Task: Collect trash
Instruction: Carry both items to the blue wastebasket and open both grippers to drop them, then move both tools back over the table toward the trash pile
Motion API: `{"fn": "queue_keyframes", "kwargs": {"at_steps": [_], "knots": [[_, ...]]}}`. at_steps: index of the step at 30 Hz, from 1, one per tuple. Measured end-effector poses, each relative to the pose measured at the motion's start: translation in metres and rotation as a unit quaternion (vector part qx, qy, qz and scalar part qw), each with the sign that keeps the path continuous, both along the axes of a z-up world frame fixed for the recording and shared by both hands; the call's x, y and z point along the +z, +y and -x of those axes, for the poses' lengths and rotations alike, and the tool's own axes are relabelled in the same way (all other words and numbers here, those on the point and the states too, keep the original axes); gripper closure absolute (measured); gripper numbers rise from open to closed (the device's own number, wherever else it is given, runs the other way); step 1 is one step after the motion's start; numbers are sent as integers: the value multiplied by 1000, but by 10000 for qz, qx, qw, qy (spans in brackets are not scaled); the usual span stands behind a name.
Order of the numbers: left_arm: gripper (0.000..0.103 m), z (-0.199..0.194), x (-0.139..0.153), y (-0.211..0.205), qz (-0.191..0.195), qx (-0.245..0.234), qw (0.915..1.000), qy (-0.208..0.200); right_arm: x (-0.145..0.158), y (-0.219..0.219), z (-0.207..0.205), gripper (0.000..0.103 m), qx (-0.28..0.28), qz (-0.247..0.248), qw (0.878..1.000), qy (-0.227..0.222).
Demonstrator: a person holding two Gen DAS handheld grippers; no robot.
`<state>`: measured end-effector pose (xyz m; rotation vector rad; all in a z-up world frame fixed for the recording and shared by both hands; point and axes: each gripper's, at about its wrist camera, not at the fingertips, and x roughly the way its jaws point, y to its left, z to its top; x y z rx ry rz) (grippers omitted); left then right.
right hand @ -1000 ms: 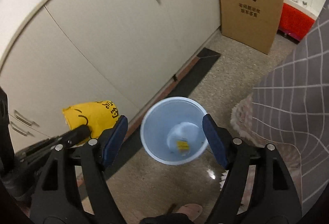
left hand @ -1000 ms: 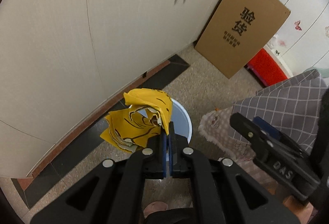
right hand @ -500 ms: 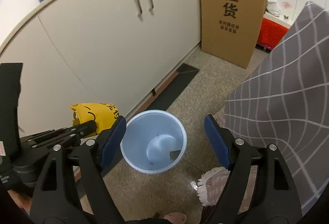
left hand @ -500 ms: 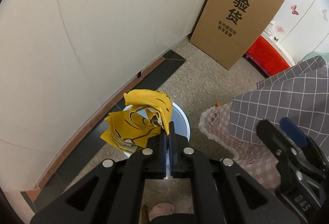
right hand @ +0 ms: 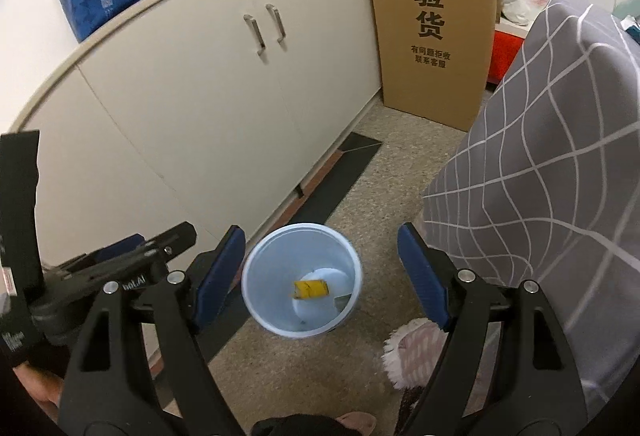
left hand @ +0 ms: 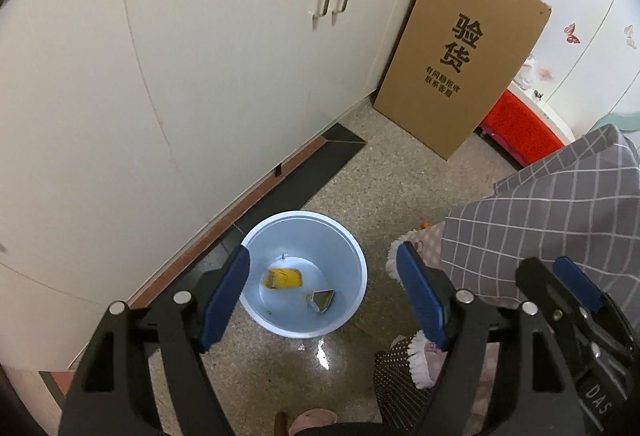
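Your left gripper (left hand: 324, 290) has just been opening; its jaws now stand wide with nothing between them. The yellow wrapper (left hand: 282, 278) lies on the bottom of the pale blue bin (left hand: 352, 256), directly below and ahead of those jaws. Your right gripper (right hand: 320, 268) is likewise spread wide and empty, above the same bin.

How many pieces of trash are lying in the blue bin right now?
2: a yellow wrapper on the floor of the bin, and a smaller silvery scrap beside it. The bin wall could hide more.
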<state>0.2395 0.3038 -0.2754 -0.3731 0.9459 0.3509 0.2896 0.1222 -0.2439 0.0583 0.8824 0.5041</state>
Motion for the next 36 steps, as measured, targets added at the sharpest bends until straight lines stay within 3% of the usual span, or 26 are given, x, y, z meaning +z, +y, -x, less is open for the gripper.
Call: {"fn": "queue_keyframes", "kwargs": {"at_steps": [3,10,14,21,25,30,36], "knots": [[29,23,24,-5,-63,27,9998,-206,14,-4,5,26,117,-301,9992,217],[26,65,94,-15,-203,421,9945,-933,71,-17,37,25,300,-741,9966,-194],[26,76,130,-41,-105,306,9903,-1350,103,-41,55,24,250,-1001,9934,-504],[24,63,168,-130,-389,-498,9857,-1563,150,-137,71,23,-523,-1200,9864,-997],[24,43,178,-190,-102,-1261,9804,-1511,162,-201,77,23,-1021,-1087,9810,-1241],[24,15,182,-264,-230,-1979,9702,-1380,168,-282,78,23,-1642,-619,9724,-1540],[24,-8,176,-324,-332,-2527,9589,-1243,159,-358,59,24,-2250,-41,9615,-1576]]}}
